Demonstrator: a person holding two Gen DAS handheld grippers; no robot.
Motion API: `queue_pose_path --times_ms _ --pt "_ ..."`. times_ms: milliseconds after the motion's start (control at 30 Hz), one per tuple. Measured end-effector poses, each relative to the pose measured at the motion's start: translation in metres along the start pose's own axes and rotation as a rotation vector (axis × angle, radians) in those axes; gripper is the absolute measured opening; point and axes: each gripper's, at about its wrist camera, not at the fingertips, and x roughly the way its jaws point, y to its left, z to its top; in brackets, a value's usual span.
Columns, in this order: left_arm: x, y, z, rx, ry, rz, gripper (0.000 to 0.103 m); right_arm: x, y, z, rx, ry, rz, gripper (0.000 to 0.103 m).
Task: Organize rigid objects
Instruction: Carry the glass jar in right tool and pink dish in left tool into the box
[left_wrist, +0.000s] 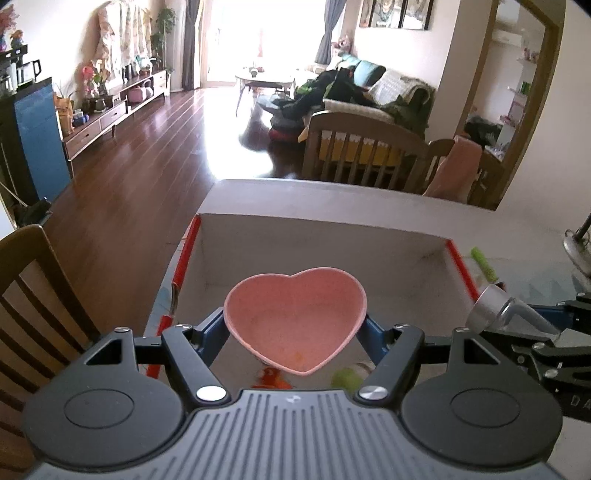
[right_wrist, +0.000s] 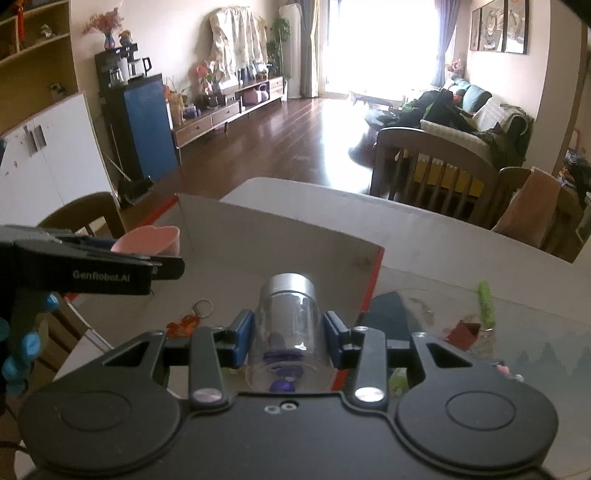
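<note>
- Left gripper (left_wrist: 295, 328) is clamping pink heart-shaped plastic bowl (left_wrist: 295, 317) above the white red-edged cardboard box (left_wrist: 317, 240) sitting on bench (left_wrist: 369, 194).
- Right gripper (right_wrist: 288, 338) is gripping clear jar with silver lid (right_wrist: 286, 325) over the box.

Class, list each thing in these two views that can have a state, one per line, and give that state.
Left hand-held gripper: shut on the pink heart bowl.
Pink heart bowl: held above the box, empty.
Right hand-held gripper: shut on the clear jar.
Clear jar: held, silver lid on.
Cardboard box: open-topped.
Keychain: lying in the box.
</note>
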Motion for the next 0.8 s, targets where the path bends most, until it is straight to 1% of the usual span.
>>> queue_pose_path --times_ms 200,433,500,600,700,800 --pt "0.028 0.007 0.002 0.019 0.060 -0.006 0.074 0.036 0.010 0.001 -0.012 0.057 -0.020 0.040" --pt "0.054 0.010 0.002 0.053 0.135 -0.010 0.074 0.065 0.016 0.000 -0.036 0.108 -0.047 0.040" --pt "0.060 0.006 0.003 0.089 0.148 0.005 0.074 0.072 0.016 0.001 -0.044 0.125 -0.053 0.040" --pt "0.066 -0.002 0.007 0.127 0.170 -0.004 0.074 0.078 0.016 0.001 -0.045 0.145 -0.064 0.040" --pt "0.074 -0.014 0.008 0.192 0.198 0.004 0.074 0.081 0.017 0.003 -0.052 0.156 -0.071 0.040" --pt "0.085 -0.024 0.007 0.243 0.240 0.010 0.074 0.082 0.018 0.002 -0.056 0.165 -0.073 0.040"
